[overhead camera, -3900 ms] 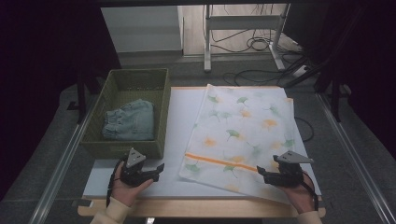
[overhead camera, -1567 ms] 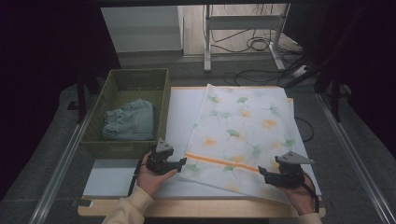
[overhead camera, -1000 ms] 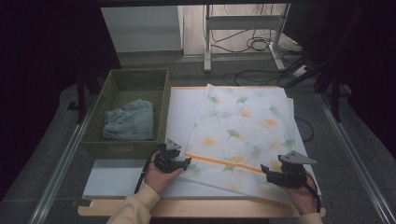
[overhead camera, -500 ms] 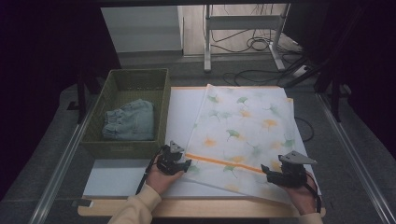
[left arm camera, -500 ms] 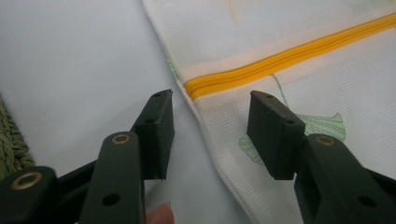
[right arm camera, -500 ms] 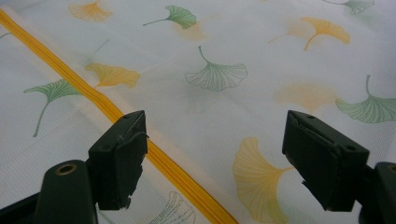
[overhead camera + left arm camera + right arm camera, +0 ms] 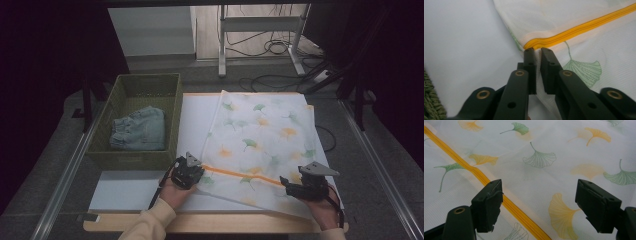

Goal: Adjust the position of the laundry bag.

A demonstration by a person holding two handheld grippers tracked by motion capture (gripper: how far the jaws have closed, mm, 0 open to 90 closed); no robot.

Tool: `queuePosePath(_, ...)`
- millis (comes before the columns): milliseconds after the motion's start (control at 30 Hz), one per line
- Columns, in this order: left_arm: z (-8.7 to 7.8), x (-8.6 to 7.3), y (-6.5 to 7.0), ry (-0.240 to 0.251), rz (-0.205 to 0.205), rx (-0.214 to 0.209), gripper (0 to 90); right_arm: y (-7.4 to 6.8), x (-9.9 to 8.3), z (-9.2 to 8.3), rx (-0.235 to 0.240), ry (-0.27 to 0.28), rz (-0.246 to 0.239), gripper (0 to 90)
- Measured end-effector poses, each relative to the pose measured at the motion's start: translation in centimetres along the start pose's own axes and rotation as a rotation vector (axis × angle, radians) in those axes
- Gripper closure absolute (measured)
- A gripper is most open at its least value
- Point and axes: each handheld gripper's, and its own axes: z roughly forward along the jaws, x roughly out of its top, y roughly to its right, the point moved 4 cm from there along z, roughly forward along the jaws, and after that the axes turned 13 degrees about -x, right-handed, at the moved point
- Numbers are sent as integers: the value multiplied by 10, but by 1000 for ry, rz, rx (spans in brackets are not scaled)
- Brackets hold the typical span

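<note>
Mesh laundry bag [image 7: 260, 137] is lying spread on the white desk [image 7: 130, 187], with no brand, label or writing readable anywhere.

Going left to right: a green woven basket [image 7: 132, 157] is holding folded denim [image 7: 140, 127]; the left claw [image 7: 196, 175] has just been closing and is now standing nearly pressed together at the near end of the bag's orange zipper [image 7: 579, 28], its tips touching the fabric edge; the right claw [image 7: 539, 202] is hovering spread wide over the ginkgo-leaf print.

Basket [image 7: 102, 150] left of frame, folded garment [image 7: 139, 128] in it; mesh bag [image 7: 260, 137] centre-right on table [image 7: 210, 222].
</note>
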Motion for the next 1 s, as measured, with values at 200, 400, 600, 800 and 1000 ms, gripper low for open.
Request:
queuePosePath(200, 0, 0, 0, 4, -1, -3, 874, 2, -1, 0, -10, -4, 5, 225)
queuePosePath(400, -3, 0, -2, 12, -15, -15, 876, 4, -1, 0, -16, -4, 8, 226)
queuePosePath(600, -7, 0, -3, 30, -35, -34, 877, 5, -1, 0, -19, -5, 10, 226)
queuePosePath(800, -13, 0, -4, 50, -57, -52, 880, 6, -2, 0, -21, -6, 11, 226)
queuePosePath(1000, -19, -3, -5, 57, -51, -43, 881, 7, -2, 0, -23, -10, 13, 226)
